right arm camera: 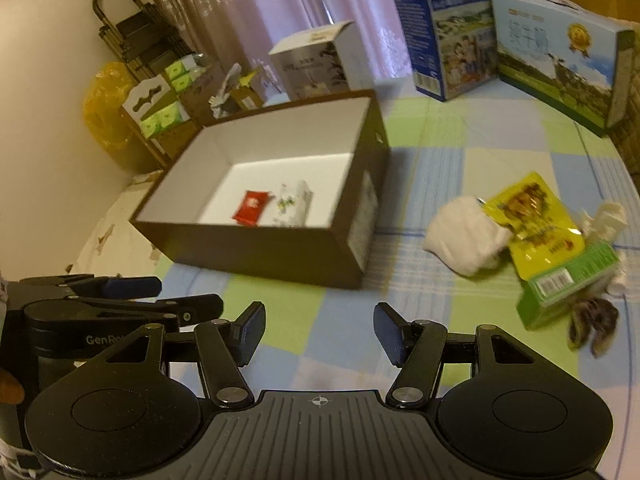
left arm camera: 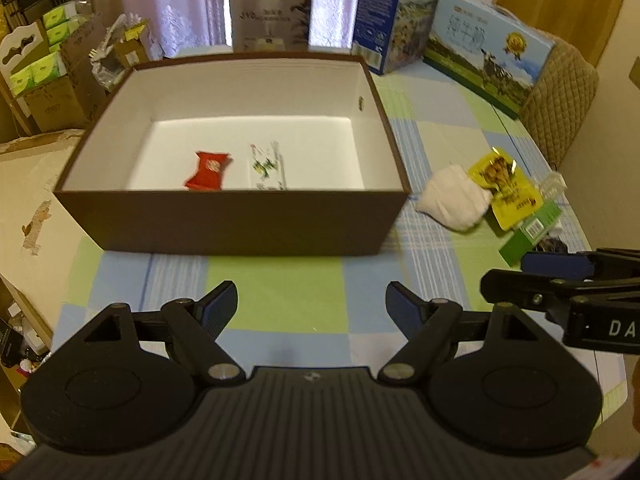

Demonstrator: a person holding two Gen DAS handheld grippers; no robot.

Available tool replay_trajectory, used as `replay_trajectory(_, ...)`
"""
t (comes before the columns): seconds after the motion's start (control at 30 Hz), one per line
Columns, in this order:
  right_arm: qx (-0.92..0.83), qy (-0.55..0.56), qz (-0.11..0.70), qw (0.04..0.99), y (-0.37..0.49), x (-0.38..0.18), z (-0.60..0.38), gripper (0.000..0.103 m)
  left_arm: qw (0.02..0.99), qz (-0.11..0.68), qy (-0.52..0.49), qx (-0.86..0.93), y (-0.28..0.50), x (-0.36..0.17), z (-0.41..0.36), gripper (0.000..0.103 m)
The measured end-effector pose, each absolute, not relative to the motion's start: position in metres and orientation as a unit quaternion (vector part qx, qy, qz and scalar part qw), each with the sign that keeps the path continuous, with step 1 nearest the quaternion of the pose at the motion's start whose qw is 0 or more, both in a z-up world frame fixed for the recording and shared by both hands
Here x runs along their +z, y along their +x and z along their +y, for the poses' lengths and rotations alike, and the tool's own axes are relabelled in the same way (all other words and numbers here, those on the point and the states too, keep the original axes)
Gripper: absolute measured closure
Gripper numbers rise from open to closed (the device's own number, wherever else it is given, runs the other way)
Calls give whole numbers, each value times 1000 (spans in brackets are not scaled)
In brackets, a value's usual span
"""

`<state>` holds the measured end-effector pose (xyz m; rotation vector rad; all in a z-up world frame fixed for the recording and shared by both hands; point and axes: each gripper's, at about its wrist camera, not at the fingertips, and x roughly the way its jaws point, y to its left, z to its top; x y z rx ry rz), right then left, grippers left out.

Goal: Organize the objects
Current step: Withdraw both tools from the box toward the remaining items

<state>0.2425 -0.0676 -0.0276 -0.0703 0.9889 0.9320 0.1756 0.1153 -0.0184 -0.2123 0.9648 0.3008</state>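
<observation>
A brown box with a white inside stands on the checked tablecloth. In it lie a red packet and a white sachet with green print. To the right of the box lies a pile: a white cloth bundle, a yellow pouch, a green carton and a dark furry item. My left gripper hovers open in front of the box. My right gripper is open and empty, low over the cloth.
Milk cartons, a blue box and a grey-white box stand along the table's far edge. Cardboard boxes with green tissue packs sit left of the table. A quilted chair back is at the right.
</observation>
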Motion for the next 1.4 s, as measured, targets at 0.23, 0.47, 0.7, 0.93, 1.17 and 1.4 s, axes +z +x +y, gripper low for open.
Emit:
replay_trajectory(0.23,400,-20,475,784,252,-36,-108,46,867,475,-91,117,188,-29,88,24)
replay_trajectory(0.47,369,-9,484,794,264,-39,-143,46,868,481,-76,93,206,-32,65,24)
replay_trajectory(0.7,349,10,492,797,275,-44,-170,46,867,489,-69,73,221,-38,46,24)
replay_trajectory(0.93,329,13,484,810,286,-47,-191,46,868,488,-65,59,236,-42,31,24)
replay_trajectory(1.17,326,9,460,826,302,-47,-209,46,872,483,-66,51,249,-43,22,24)
replay_trajectory(1.4,360,-21,416,835,333,-45,-207,46,874,474,-76,73,253,-43,33,24)
